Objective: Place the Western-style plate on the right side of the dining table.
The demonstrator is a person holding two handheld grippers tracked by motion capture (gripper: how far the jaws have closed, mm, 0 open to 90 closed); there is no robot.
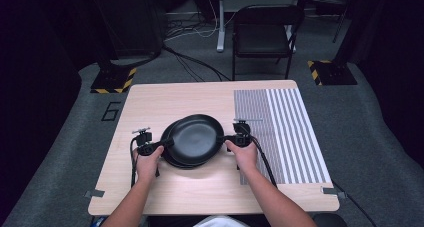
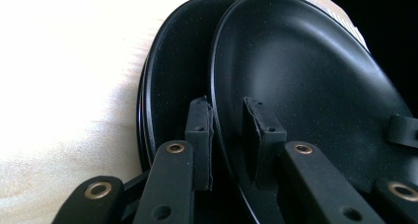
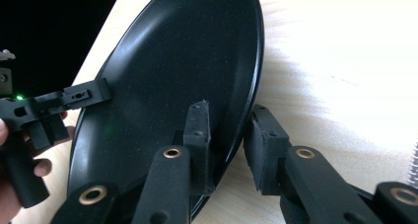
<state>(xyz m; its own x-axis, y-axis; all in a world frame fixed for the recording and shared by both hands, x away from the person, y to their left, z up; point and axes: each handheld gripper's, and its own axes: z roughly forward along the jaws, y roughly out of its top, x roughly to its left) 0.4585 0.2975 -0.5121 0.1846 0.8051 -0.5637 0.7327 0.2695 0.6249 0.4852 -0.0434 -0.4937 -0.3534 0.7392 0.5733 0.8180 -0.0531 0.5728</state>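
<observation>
Holding the top plate [image 1: 196,137] by opposite edges, the left tool [image 1: 168,143] and the right tool [image 1: 226,138] each have their jaws narrowed around its rim. In the left gripper view the rim runs between the two pads, one above the plate and one below it, and the lower plate [image 2: 170,86] of the stack sits just beside, offset toward the wood. In the right gripper view the rim likewise passes between the pads, though a sliver of gap shows on the outer side, so that hold looks the weaker one.

The stack rests near the middle of the pale wooden surface [image 1: 150,107], just beside a striped mat [image 1: 285,132].

The main risk, as I judge it, is a smooth, glossy rim pinched only at its thin edge: if one hand rises faster than the other, the plate could tilt and slide out of the looser right tool, dropping back on the stack. The left tool's under-pad sits very close to the lower plate, so it could drag or lift that one too. Pulling the hands apart would also strip both holds.
</observation>
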